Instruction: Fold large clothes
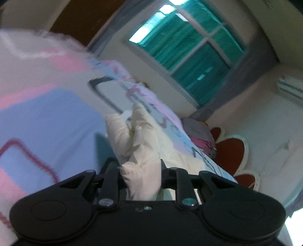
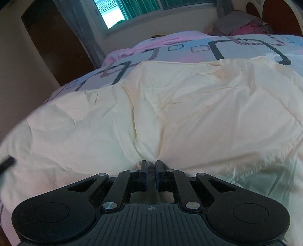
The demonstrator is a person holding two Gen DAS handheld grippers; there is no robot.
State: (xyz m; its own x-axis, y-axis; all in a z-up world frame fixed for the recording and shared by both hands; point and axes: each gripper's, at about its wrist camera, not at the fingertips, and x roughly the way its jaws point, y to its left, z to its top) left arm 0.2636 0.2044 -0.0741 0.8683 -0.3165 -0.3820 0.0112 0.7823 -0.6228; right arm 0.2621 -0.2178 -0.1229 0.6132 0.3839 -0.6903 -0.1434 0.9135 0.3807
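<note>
Nearest you in the right wrist view, your right gripper [image 2: 151,171] has its two fingers drawn almost together, pinching a small pucker of the cream garment [image 2: 189,113] right at its near edge; the cloth gathers into creases that run away from the pinch. From there the garment lies spread wide and wrinkled across the bed, covering most of the near part of the patterned bedsheet [image 2: 189,49], which shows pink, pale blue and dark square outlines past the garment's far edge. Further back a pink pillow [image 2: 248,26] sits at the head of the bed on the right, and the window [image 2: 132,9] with green blinds is on the far wall, with a dark brown door [image 2: 53,43] to the left.

In the left wrist view, your left gripper [image 1: 141,181] is clamped on a thick bunched fold of the same cream garment [image 1: 138,143], which rises from between the fingers and stands lifted off the bedsheet [image 1: 47,113]. This view is tilted and blurred. Beyond the fold the sheet stretches away toward the pillow [image 1: 200,136], a red and white headboard [image 1: 231,149] and the window [image 1: 189,51].
</note>
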